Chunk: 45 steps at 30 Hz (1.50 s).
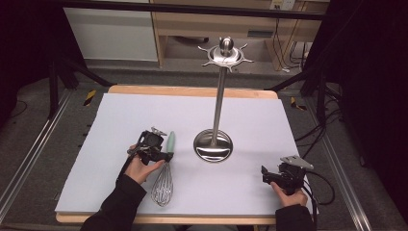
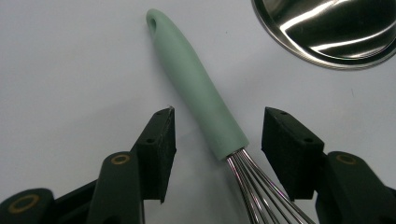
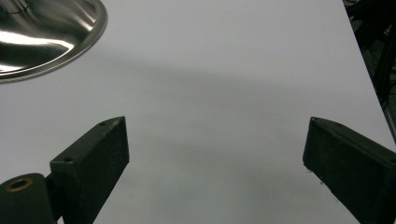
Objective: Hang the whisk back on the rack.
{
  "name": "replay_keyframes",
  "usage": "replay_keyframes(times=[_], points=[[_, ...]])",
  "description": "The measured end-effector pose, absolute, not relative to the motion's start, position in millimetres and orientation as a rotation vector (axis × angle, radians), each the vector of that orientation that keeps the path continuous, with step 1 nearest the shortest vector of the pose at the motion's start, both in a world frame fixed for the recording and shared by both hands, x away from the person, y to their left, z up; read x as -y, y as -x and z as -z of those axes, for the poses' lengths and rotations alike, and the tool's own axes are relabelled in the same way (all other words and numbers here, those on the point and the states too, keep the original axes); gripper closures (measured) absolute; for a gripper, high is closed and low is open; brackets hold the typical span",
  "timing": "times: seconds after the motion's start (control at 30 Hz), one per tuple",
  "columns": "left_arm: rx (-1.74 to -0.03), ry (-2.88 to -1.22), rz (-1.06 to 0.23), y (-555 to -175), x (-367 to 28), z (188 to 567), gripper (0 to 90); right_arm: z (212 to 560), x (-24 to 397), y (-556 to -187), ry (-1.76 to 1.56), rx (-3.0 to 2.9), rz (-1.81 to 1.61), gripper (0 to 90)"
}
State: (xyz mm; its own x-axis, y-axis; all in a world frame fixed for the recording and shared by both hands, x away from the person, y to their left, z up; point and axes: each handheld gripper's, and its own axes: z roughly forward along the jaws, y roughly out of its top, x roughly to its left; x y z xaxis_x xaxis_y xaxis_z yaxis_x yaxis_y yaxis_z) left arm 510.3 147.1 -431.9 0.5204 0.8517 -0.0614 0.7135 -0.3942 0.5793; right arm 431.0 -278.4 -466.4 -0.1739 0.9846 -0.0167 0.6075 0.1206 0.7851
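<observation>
High view, bottom edge: 2 dark sleeves enter, each hand holding 1 gripper over a pale sheet (image 1: pixel 120 120) that covers a wooden table (image 1: pixel 192 90). Right gripper (image 1: pixel 269 176) sits at lower right of the frame, low over bare sheet, well apart from everything else. In the right gripper view its 2 jaws stand wide apart with nothing between them; the curved rim of a shiny metal base (image 3: pixel 46 32) shows at upper left of that frame. Left gripper (image 1: pixel 166 155) is left of centre, at the whisk (image 1: pixel 164 180). The whisk lies flat on the sheet, wire loops toward the bottom edge, mint-green handle (image 1: pixel 171 142) pointing away toward the top of the frame. In the left gripper view the 2 jaws are apart, 1 on each side of the handle's lower end, where the wires (image 2: pixel 261 186) begin; a gap shows on both sides, so neither pad touches it. The handle has 1 small hole near its tip. Centre of the high view, just right of the whisk: a steel stand (image 1: pixel 219 96), round base on the sheet, upright pole, a crown of short hooks and a ball knob at top. Behind the table: wooden furniture (image 1: pixel 211 24) and cables on the floor at right.
</observation>
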Motion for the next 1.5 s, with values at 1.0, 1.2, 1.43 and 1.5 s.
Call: replay_keyframes(times=[1.0, 1.2, 1.43, 1.5], points=[[-1.411, -2.255, -0.255, -521.7, -134.2, 454.0, 58.5, 466.2, 275.3, -431.2, -1.511, -1.875, -0.872, 7.9], [-1.451, -2.245, -0.246, -522.4, -134.1, 453.1, 60.7, 466.3, 274.8, -431.4, -1.507, -1.88, -0.875, 7.9], [-1.475, -2.231, -0.217, -522.2, -133.9, 452.1, 64.1, 466.6, 274.5, -431.5, -1.506, -1.887, -0.873, 7.9], [-1.466, -2.25, -0.206, -521.9, -134.4, 451.3, 64.9, 466.7, 274.4, -431.6, -1.507, -1.889, -0.873, 7.9]])
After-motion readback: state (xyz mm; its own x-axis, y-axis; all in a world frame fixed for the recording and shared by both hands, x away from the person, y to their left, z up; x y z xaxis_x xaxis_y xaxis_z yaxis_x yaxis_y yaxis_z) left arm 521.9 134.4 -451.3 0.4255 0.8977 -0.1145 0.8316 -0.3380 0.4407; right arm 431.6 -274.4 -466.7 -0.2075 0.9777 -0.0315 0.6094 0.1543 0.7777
